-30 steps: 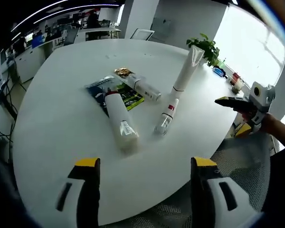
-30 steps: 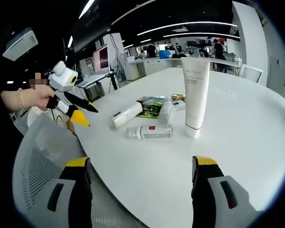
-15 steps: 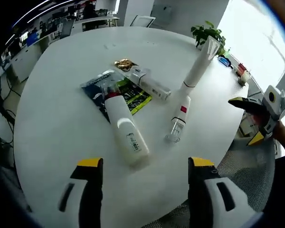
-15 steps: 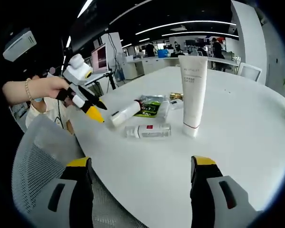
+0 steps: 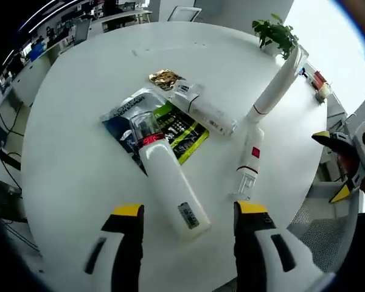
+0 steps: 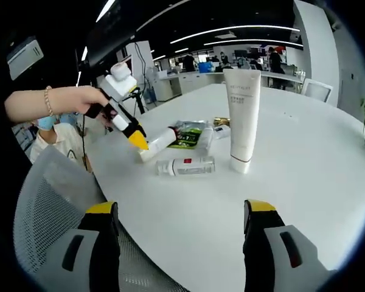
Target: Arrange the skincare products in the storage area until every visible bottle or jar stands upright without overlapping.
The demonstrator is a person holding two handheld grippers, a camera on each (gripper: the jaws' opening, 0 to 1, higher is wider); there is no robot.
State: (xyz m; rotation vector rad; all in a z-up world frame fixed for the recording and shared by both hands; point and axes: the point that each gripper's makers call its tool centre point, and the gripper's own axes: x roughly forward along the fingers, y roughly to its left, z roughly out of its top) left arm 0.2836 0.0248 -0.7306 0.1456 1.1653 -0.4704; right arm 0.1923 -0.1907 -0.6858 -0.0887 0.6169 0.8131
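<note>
- left claw (image 5: 185, 225) spread wide above the lying white bottle (image 5: 170, 185) on the bench (image 5: 67, 152).
- right claw (image 6: 176, 228) released, grasping nothing; white tube (image 6: 240, 118) upright.

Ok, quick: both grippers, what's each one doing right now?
Left gripper: open, straddling the end of the lying white bottle.
Right gripper: open, holding nothing.

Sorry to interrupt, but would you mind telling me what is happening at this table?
A person holds two grippers over a round white table to stand skincare products upright. The left gripper, jaws open, is at the base end of a lying white bottle. The right gripper hovers open. Only the tall white tube stands; the clear red-labelled bottle and another bottle lie flat.
</note>
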